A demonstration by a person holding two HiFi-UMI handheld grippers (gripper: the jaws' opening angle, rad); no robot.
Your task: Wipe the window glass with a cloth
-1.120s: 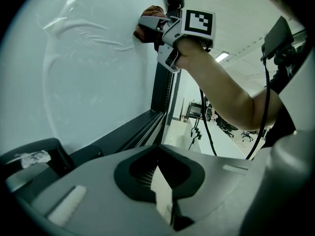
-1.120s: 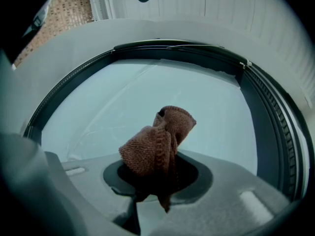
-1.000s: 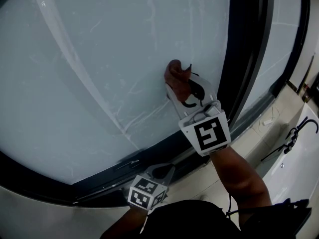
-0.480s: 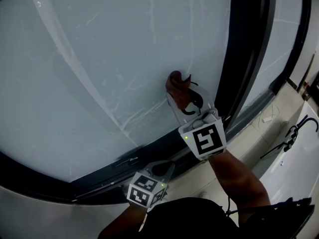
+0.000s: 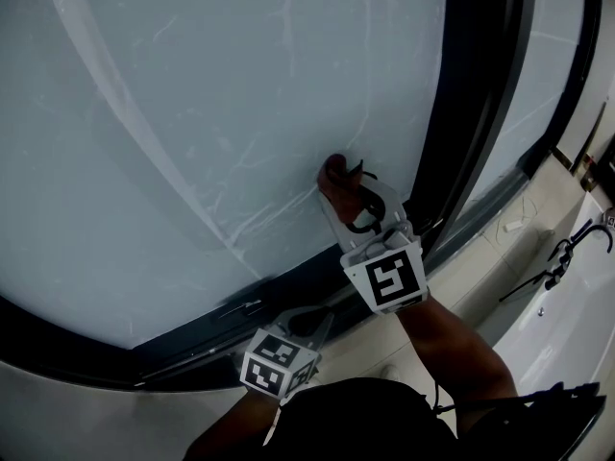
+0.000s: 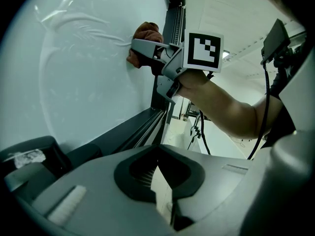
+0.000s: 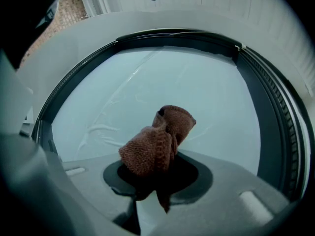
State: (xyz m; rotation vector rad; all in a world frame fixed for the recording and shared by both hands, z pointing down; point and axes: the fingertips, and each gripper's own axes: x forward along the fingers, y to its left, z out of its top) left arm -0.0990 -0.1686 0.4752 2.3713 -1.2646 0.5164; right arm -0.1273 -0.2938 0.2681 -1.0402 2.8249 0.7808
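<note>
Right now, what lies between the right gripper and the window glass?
Only the brown cloth, clamped in the right gripper and touching the window glass; the left gripper view shows it best.

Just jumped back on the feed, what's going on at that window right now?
The person is wiping the window glass. The right gripper is shut on a bunched brown cloth and presses it against the pane, low down and close to the dark frame. Pale streaks show on the glass left of the cloth. The left gripper hangs lower, near the bottom frame, jaws together with nothing between them, taking no part.
</note>
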